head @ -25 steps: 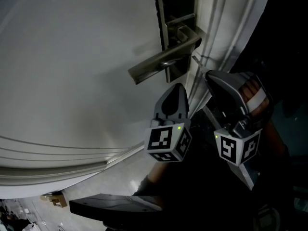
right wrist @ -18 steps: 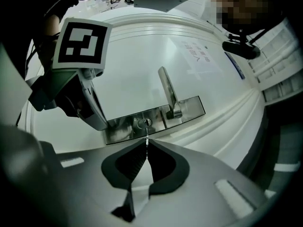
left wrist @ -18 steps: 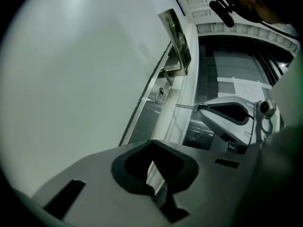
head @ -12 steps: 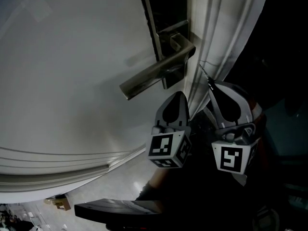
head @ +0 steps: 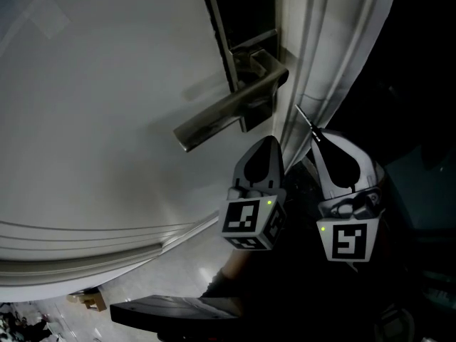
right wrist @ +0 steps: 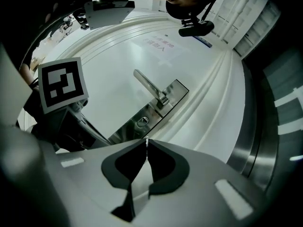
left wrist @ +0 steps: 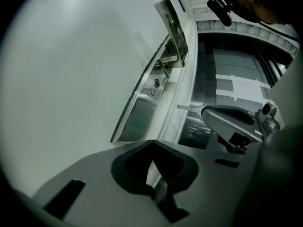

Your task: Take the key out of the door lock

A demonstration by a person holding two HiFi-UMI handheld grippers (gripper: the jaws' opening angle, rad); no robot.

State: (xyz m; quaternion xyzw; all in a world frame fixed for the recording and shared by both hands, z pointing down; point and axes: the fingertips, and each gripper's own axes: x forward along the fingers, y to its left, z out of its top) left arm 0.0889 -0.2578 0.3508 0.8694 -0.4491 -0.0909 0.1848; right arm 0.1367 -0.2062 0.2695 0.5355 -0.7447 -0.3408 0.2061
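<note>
A slim metal key [head: 306, 120] sticks out of my right gripper [head: 318, 135], which is shut on it, just off the white door's edge. In the right gripper view the key [right wrist: 147, 143] shows edge-on between the jaws, short of the keyhole [right wrist: 142, 121]. The keyhole [left wrist: 155, 84] sits in the steel lock plate [left wrist: 137, 111] below the lever handle [head: 226, 113] and has nothing in it. My left gripper [head: 267, 140] hangs beside the right one, under the handle, shut and holding nothing. The left gripper view shows the key [left wrist: 188, 108] at the right gripper's tip.
The white door [head: 100, 98] fills the left of the head view, with its moulded frame [head: 320, 41] on the right. A dark gap lies past the frame. A person's head and a small clipped camera [right wrist: 194, 28] show at the top of the right gripper view.
My right gripper has drawn back and down from the lock plate with the key in it. The left gripper has hardly moved.
</note>
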